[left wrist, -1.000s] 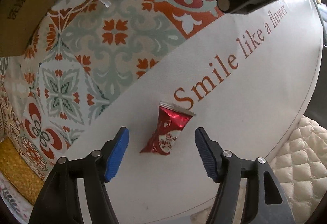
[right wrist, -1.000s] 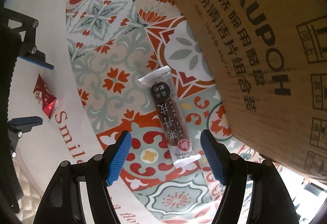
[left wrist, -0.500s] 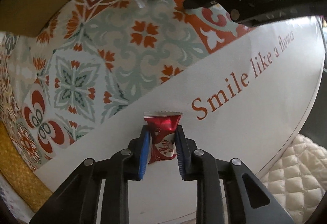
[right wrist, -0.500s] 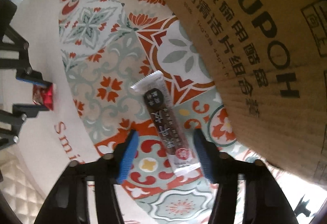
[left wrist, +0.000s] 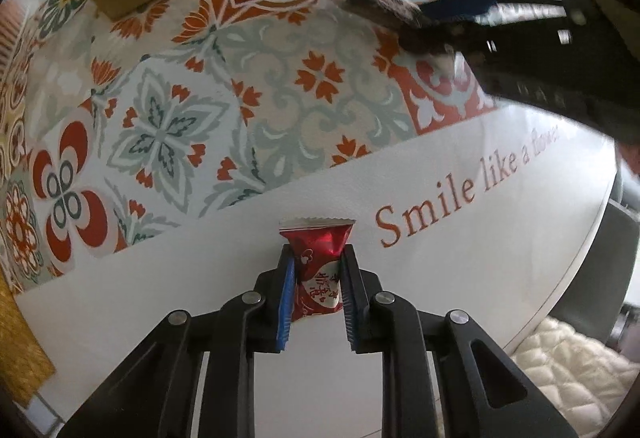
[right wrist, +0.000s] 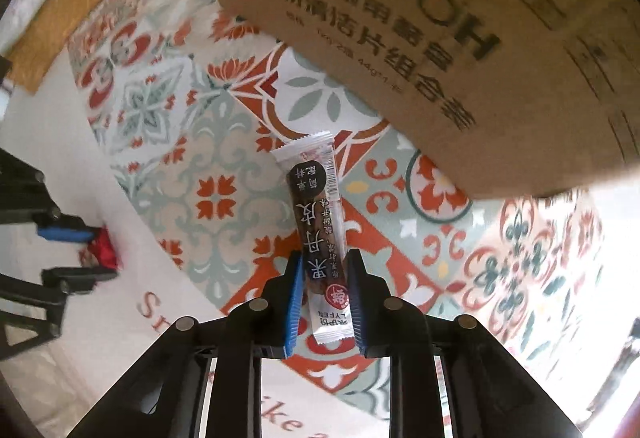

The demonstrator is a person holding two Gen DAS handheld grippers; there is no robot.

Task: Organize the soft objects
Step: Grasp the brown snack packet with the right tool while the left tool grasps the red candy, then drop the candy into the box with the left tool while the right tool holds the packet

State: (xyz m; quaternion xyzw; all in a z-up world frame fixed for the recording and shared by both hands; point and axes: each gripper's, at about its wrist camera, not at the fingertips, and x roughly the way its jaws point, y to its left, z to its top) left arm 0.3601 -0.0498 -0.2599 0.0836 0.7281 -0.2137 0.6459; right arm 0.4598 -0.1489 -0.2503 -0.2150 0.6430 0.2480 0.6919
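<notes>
Across the top of the right wrist view, a cardboard box (right wrist: 440, 18) is lying on the patterned tablecloth (right wrist: 224, 158), while below centre the right gripper (right wrist: 322, 274) is clamping the long brown snack bar (right wrist: 316, 222) and, lower centre in the left view, the left gripper (left wrist: 316, 270) is clamping the red candy packet (left wrist: 316, 262).

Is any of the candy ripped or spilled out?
No, nothing stands out. The red candy packet looks sealed, pinched in the left gripper. The long brown snack bar looks whole too, held in the right gripper. No crumbs show on the patterned tablecloth.
</notes>
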